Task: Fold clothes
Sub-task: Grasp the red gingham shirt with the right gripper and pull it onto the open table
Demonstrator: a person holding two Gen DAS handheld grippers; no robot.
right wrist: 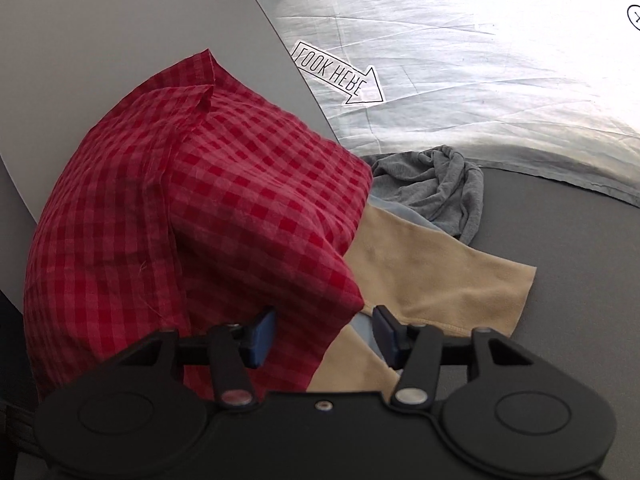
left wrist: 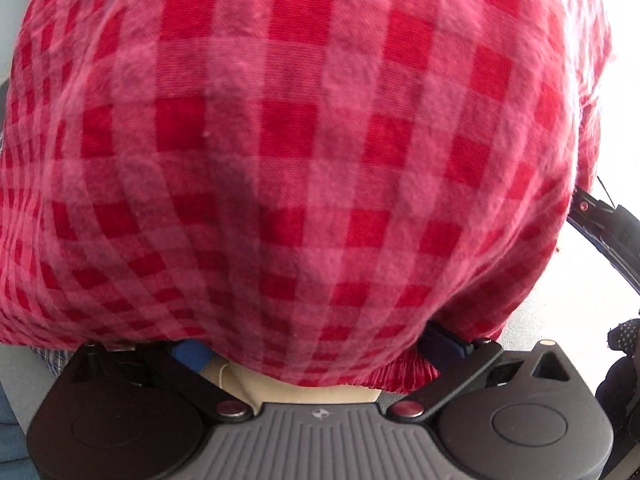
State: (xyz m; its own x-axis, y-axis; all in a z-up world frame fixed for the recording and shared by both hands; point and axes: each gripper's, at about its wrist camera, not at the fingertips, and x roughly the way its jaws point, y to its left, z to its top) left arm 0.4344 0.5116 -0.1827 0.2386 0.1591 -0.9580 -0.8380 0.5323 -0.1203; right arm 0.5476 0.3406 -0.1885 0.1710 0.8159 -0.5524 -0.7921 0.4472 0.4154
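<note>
A red checked garment (left wrist: 304, 152) fills the left wrist view and drapes over my left gripper (left wrist: 320, 350), whose blue fingertips (left wrist: 192, 354) stand wide apart under the cloth. In the right wrist view the same red checked garment (right wrist: 192, 216) lies bunched on the table. My right gripper (right wrist: 324, 332) is open, its left fingertip (right wrist: 260, 336) against the red cloth, its right fingertip over a beige garment (right wrist: 440, 276). A crumpled grey garment (right wrist: 436, 188) lies behind the beige one.
A dark grey table (right wrist: 568, 260) carries the clothes. A light grey board (right wrist: 120, 40) and a silvery sheet with a "LOOK HERE" arrow sticker (right wrist: 340, 76) stand behind. The other gripper's black frame (left wrist: 612, 232) shows at the right edge of the left wrist view.
</note>
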